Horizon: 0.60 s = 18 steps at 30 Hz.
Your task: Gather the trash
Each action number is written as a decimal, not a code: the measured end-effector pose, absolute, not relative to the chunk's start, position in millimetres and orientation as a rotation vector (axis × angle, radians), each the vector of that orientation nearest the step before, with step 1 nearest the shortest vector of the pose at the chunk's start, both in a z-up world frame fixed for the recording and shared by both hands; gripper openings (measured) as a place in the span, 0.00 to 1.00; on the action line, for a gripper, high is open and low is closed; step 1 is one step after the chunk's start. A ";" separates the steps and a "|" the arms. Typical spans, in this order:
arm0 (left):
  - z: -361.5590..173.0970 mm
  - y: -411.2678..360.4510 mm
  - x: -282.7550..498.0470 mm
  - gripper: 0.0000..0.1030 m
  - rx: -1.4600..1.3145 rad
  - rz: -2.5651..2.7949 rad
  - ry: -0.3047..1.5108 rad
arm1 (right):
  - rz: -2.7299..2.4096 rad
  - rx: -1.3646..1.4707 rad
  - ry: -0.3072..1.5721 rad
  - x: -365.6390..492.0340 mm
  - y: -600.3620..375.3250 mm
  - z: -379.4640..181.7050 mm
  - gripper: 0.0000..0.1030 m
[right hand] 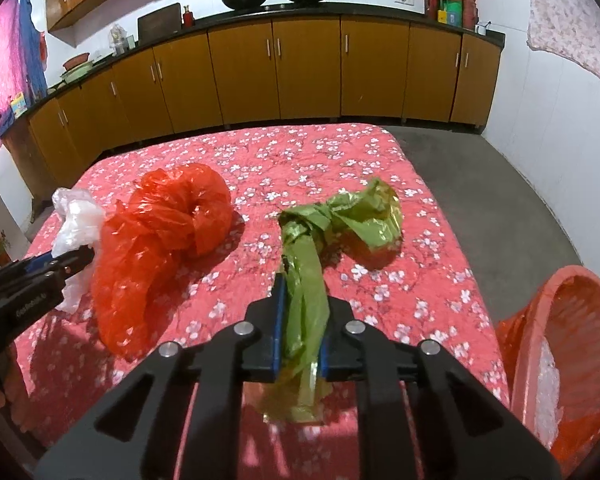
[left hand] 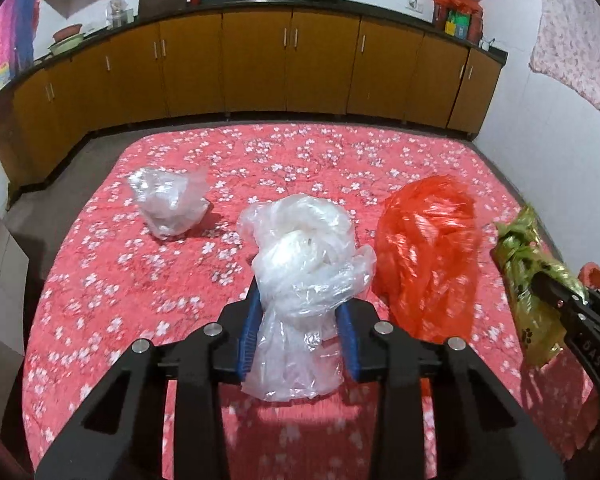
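My left gripper (left hand: 300, 312) is shut on a crumpled clear plastic bag (left hand: 304, 256) above the red flowered cloth; the bag also shows in the right wrist view (right hand: 76, 220). My right gripper (right hand: 302, 312) is shut on a knotted green plastic bag (right hand: 340, 216), seen in the left wrist view at the right edge (left hand: 528, 264). A red plastic bag (left hand: 428, 248) lies on the cloth between the two grippers, also in the right wrist view (right hand: 168, 232). A second clear bag (left hand: 168, 200) lies on the cloth at the far left.
A red plastic basket (right hand: 568, 344) stands at the right beside the cloth-covered table (right hand: 292, 152), with clear plastic inside. Brown kitchen cabinets (left hand: 260, 64) run along the far wall. Grey floor (right hand: 480, 184) lies to the right of the table.
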State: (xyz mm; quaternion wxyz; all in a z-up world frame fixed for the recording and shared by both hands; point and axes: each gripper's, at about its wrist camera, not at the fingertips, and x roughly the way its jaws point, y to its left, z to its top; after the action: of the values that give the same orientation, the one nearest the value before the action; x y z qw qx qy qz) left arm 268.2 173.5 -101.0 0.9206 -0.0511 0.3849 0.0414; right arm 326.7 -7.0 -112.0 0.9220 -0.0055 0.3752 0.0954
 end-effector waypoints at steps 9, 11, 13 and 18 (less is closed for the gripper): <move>-70.2 154.9 212.5 0.34 -0.108 0.036 0.707 | 0.222 0.016 0.709 279.4 -28.0 -85.5 0.04; -67.8 152.3 203.9 0.34 -0.112 0.034 0.703 | 0.225 0.020 0.711 270.9 -31.6 -83.8 0.04; -67.2 151.8 199.6 0.34 -0.116 0.036 0.707 | 0.224 0.015 0.709 266.5 -33.2 -84.0 0.04; -65.3 157.3 193.6 0.34 -0.107 0.047 0.703 | 0.208 0.022 0.682 267.0 -30.8 -79.8 0.70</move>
State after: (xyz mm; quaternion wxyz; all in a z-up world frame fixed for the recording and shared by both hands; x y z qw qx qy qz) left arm 193.6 157.3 -65.3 0.9372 -0.0523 0.3441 0.0232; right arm 267.0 -30.8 -79.8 0.9371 0.0106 0.3336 0.1018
